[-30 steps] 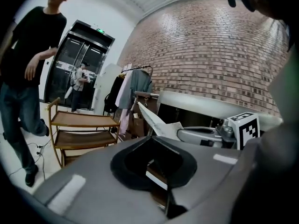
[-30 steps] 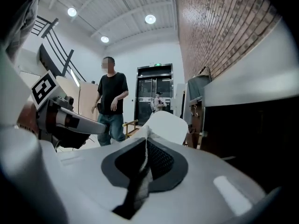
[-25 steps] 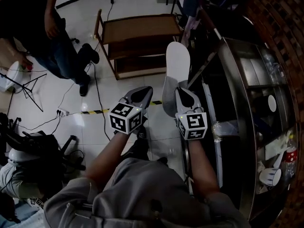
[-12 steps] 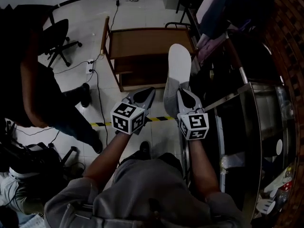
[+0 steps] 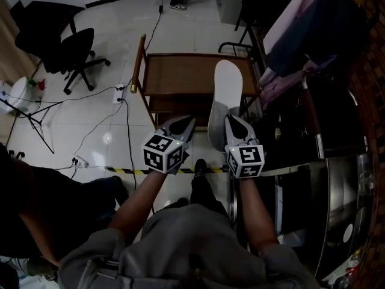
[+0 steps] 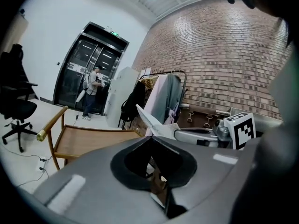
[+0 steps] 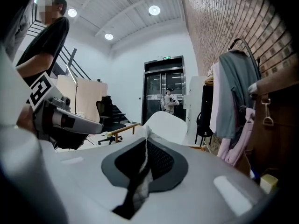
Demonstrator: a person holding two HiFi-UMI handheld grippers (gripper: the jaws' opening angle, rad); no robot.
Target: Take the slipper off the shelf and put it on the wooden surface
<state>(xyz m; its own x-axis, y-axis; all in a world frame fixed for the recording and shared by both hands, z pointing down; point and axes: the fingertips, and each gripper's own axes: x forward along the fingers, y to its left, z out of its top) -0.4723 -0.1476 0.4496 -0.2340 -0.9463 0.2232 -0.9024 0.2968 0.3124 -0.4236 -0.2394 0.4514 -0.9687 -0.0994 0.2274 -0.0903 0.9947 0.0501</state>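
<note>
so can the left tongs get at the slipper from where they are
Probably yes. The slipper is pinched in the right tongs, just beside the left tongs, and the head view shows nothing between them. The left tongs look shut and empty, so they would need to open first.

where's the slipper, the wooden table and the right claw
slipper (image 5: 227,83), head view, on its white sole
wooden table (image 5: 177,72), head view, on the bare top
right claw (image 5: 232,120), head view, at the tips, shut on the slipper's grey part
</note>
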